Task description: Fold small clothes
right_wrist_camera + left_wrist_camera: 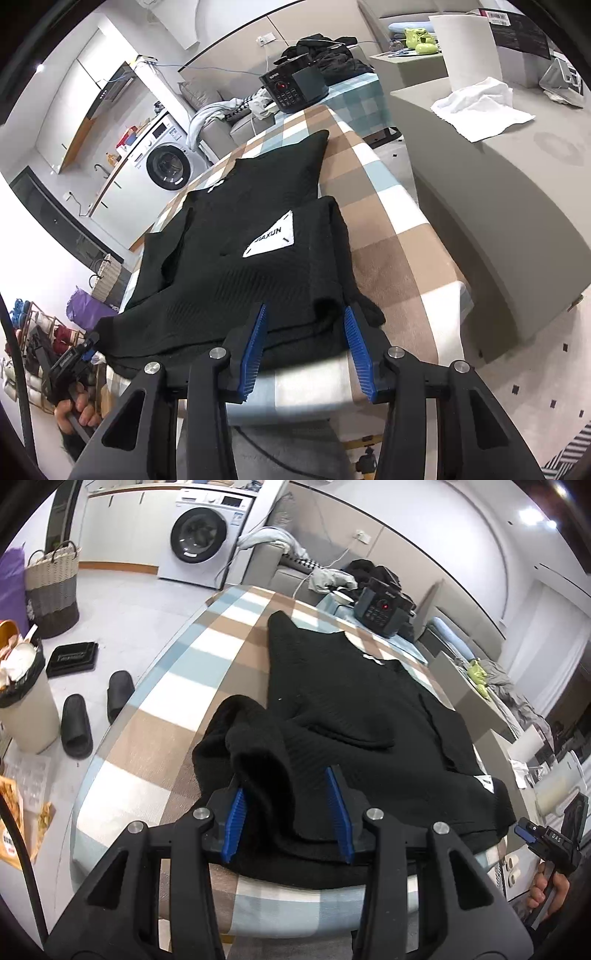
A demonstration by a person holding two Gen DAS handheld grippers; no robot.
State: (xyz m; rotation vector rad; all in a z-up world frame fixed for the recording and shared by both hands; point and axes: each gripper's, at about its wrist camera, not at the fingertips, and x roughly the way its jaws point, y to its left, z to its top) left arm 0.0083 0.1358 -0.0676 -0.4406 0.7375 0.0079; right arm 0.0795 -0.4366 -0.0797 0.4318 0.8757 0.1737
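A black sweater (pixel 354 716) lies flat along a table under a checked cloth (pixel 147 734) of brown, blue and white. At its near edge, the left gripper (pixel 288 819) stands with blue pads parted around a raised fold of knit, not pinching it. The right gripper (pixel 308 347) is likewise parted over the sweater's near hem, where a white triangular label (pixel 271 240) shows. Both point downward. Beyond sit a black cooker (pixel 382 611), a sofa (pixel 269 565) and a washing machine (pixel 199 535).
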